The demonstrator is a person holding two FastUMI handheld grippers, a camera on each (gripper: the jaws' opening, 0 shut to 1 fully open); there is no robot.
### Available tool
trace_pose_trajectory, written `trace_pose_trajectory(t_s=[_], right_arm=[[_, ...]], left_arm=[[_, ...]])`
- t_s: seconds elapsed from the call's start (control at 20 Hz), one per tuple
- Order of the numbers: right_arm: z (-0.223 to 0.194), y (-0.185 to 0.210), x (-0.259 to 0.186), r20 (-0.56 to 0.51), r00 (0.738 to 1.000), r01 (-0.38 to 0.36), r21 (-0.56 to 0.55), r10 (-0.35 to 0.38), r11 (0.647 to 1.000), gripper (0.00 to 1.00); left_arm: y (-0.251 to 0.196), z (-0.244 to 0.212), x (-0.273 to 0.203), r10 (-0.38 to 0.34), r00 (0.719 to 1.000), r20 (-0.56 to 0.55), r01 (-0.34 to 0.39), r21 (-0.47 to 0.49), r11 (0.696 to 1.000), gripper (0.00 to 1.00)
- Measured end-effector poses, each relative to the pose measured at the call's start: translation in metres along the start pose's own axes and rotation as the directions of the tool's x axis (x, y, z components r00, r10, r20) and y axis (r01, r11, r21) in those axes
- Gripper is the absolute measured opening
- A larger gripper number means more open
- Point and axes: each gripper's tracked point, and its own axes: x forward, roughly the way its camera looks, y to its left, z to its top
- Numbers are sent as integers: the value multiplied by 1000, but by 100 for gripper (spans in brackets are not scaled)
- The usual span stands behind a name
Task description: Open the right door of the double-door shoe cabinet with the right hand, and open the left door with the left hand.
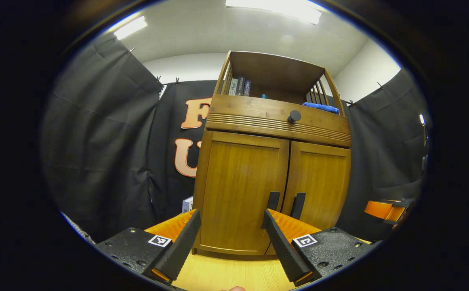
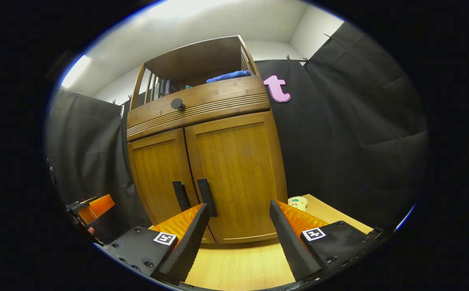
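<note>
**Both grippers facing the closed shoe cabinet**

In the left gripper view, the left gripper (image 1: 230, 242) is holding its fingers spread wide apart with nothing between them, short of the cabinet. The shoe cabinet (image 1: 272, 121) is standing ahead on the pale wooden floor (image 1: 226, 275), both doors shut. The left door (image 1: 240, 182) is sitting straight beyond the fingers, and its dark vertical handle (image 1: 273, 201) is showing just above the right fingertip. The right door (image 1: 319, 182) is sitting beside it, with its own handle (image 1: 298, 205) close to the seam. A round knob (image 1: 294, 116) is sticking out of the drawer front above the doors. Books (image 1: 239, 85) and a blue cloth (image 1: 321, 107) are lying on the open shelf on top. The right gripper (image 1: 385, 210) is showing far off at the right edge.

In the right gripper view, the right gripper (image 2: 238, 238) is likewise gaping open and gripping nothing, near the cabinet but apart from it. The right door is filling the space beyond its fingers, its handle just above the left fingertip. A small pale object (image 2: 297, 203) is lying on the floor by the cabinet's right side.
</note>
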Motion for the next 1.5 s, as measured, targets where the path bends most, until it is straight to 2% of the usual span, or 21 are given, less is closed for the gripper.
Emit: trace_pose_trajectory(t_s=[0.1, 0.3, 0.35, 0.5, 0.55, 0.65, 0.7, 0.8, 0.85, 0.9, 1.05, 1.1, 1.15, 1.2, 1.25, 1.4, 1.45, 1.5], right_arm=[[1, 0, 0, 0, 1000, -2, 0, 2, 1000, 98], [0, 3, 1, -1, 1000, -10, -4, 10, 1000, 100], [0, 5, 2, 0, 1000, -14, -6, 14, 1000, 97], [9, 10, 15, 15, 999, -34, -36, 35, 999, 98], [13, 12, 22, 27, 999, -41, -46, 42, 998, 100], [20, 19, 40, 41, 997, -62, -81, 65, 995, 97], [20, 24, 49, 40, 996, -74, -97, 78, 992, 97], [18, 40, 70, 16, 993, -116, -94, 118, 989, 98], [14, 49, 82, -1, 990, -143, -82, 143, 986, 98], [9, 58, 96, -17, 986, -165, -74, 165, 983, 100], [-2, 74, 140, -15, 980, -199, -99, 198, 975, 98], [-10, 73, 153, -22, 981, -192, -120, 191, 974, 98], [-21, 72, 169, -37, 984, -179, -139, 176, 974, 98], [-29, 74, 180, -48, 984, -179, -150, 174, 972, 98], [-35, 77, 188, -57, 983, -180, -157, 173, 971, 98], [-46, 83, 208, -73, 985, -169, -175, 159, 970, 98], [-49, 82, 214, -77, 986, -157, -183, 145, 971, 98], [-54, 83, 220, -80, 988, -142, -191, 129, 971, 98]], left_arm=[[0, 1, 0, 0, 1000, 0, 0, 0, 1000, 92], [0, 1, -1, -2, 1000, 2, 2, -1, 1000, 92], [0, 2, -1, -3, 1000, 5, 3, 0, 1000, 92], [0, 3, -1, -8, 1000, 12, 8, -2, 1000, 92], [1, 4, -1, -7, 1000, 15, 7, -3, 1000, 92], [2, 5, -2, -2, 1000, 19, 2, -7, 1000, 92], [3, 6, -3, 2, 1000, 22, -2, -8, 1000, 98], [6, 8, -6, 17, 999, 27, -16, -7, 1000, 95], [9, 10, -7, 25, 999, 29, -25, -5, 1000, 98], [11, 11, -9, 36, 999, 32, -36, -2, 999, 94], [21, 10, -16, 59, 998, 32, -59, -3, 998, 94], [21, 9, -17, 62, 998, 23, -62, -4, 998, 98], [25, 7, -19, 68, 998, 15, -68, -4, 998, 91], [28, 8, -22, 80, 997, 14, -80, -3, 997, 98], [32, 10, -24, 91, 996, 17, -91, -2, 996, 95], [46, 14, -29, 129, 991, 26, -130, 9, 992, 94], [49, 15, -32, 139, 990, 30, -139, 10, 990, 91], [50, 16, -34, 145, 989, 31, -146, 11, 989, 94]])
